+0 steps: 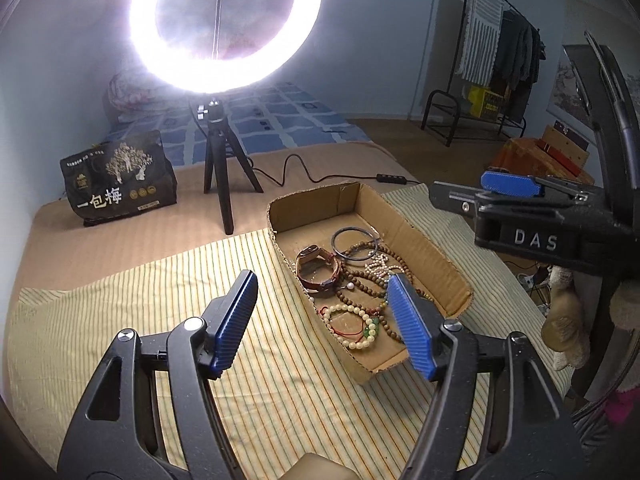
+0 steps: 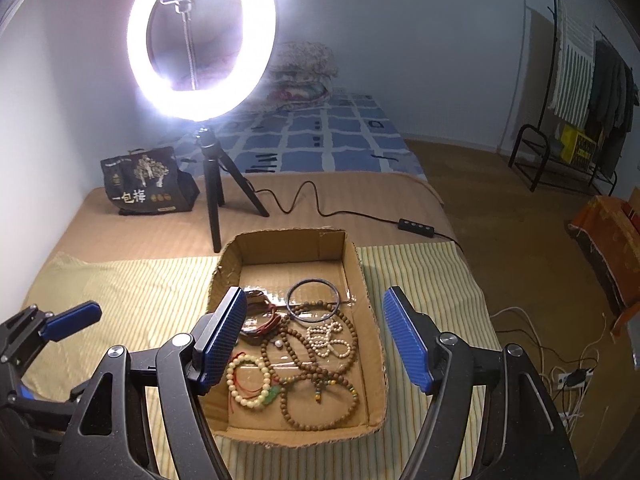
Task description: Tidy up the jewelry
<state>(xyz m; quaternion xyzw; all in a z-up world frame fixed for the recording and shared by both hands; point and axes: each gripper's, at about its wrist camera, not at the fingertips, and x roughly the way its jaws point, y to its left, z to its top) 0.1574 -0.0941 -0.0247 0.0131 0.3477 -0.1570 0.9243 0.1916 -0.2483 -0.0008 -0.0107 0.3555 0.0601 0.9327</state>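
A shallow cardboard box (image 1: 436, 254) (image 2: 370, 280) lies on a striped cloth. In it are a brown leather watch (image 1: 318, 266) (image 2: 256, 300), a dark bangle (image 1: 354, 242) (image 2: 313, 300), a white pearl string (image 1: 380, 266) (image 2: 326, 340), brown wooden bead strands (image 1: 366, 284) (image 2: 320, 396) and a cream bead bracelet (image 1: 356, 330) (image 2: 248, 380). My left gripper (image 1: 322, 316) is open and empty, above the box's near left side. My right gripper (image 2: 314, 340) is open and empty, straddling the box from above; it also shows in the left wrist view (image 1: 510, 186).
A lit ring light on a black tripod (image 1: 222, 172) (image 2: 216, 184) stands behind the box, its cable and switch (image 2: 416, 228) running right. A black printed bag (image 1: 118, 178) (image 2: 146, 182) sits back left. The bed's edge drops to the floor on the right, with cables (image 2: 568, 376).
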